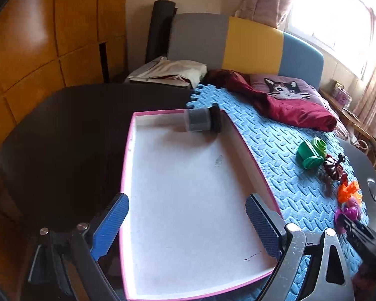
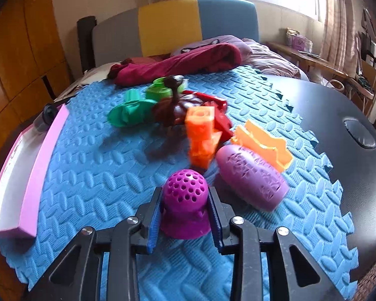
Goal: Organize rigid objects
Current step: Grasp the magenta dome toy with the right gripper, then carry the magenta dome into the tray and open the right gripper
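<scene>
A pink-rimmed white box [image 1: 188, 188] lies on the black table, with a grey and black jar [image 1: 203, 121] on its side at the far end. My left gripper [image 1: 186, 225] hovers open over the box's near end, nothing between its blue fingers. In the right wrist view my right gripper [image 2: 185, 210] is shut on a purple perforated dome piece [image 2: 185, 200] resting on the blue foam mat [image 2: 100, 175]. Beyond it lie a lilac oval shell [image 2: 253, 175], orange pieces [image 2: 203, 133], a dark brown toy [image 2: 175, 107], a red piece [image 2: 213, 100] and green pieces [image 2: 132, 110].
The pink box [image 2: 37, 160] sits left of the mat in the right wrist view. A maroon cloth [image 2: 178, 62] and a cat cushion [image 1: 285, 89] lie on the bed behind. The black table [image 2: 351, 138] is bare right of the mat. A wooden wardrobe [image 1: 37, 37] stands at left.
</scene>
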### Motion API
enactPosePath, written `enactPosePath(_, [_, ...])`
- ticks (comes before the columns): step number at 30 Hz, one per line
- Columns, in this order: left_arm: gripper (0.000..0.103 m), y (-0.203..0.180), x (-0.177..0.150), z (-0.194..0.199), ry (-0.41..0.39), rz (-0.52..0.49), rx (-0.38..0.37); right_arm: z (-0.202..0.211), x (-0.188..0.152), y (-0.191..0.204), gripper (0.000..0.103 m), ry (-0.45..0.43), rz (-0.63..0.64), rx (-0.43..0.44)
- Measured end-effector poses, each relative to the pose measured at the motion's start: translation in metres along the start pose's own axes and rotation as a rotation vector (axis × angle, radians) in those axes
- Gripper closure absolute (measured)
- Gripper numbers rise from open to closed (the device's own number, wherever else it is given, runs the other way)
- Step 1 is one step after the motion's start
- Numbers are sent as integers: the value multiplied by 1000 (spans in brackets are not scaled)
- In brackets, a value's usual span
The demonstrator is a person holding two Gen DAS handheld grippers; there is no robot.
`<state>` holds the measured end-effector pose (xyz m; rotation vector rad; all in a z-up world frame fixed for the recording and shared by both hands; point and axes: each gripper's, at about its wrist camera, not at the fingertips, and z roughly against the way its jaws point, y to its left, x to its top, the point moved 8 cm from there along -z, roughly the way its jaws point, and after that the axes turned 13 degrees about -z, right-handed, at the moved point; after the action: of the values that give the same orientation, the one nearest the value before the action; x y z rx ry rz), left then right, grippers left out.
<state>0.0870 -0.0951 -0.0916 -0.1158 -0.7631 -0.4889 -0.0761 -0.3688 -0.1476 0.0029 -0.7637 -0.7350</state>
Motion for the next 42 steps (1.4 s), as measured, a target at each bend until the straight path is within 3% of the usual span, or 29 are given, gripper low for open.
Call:
enactPosePath(6, [8,10,-7,2,13,14,31,0,-12,29,69,27,89,38])
enactPosePath(14, [8,20,-11,6,15,25,49,-2,-6,67,70,88,95,146])
enactPosePath(22, [8,29,-14,9,9,47,59,11,8,137,70,81,193,287])
enactPosePath(31, [8,38,-18,8,13,68,66,10,6,210,70,120,305,385])
enactPosePath(42, [4,63,-20,9,-9,138,80,-27,7,263,70,192,369,395])
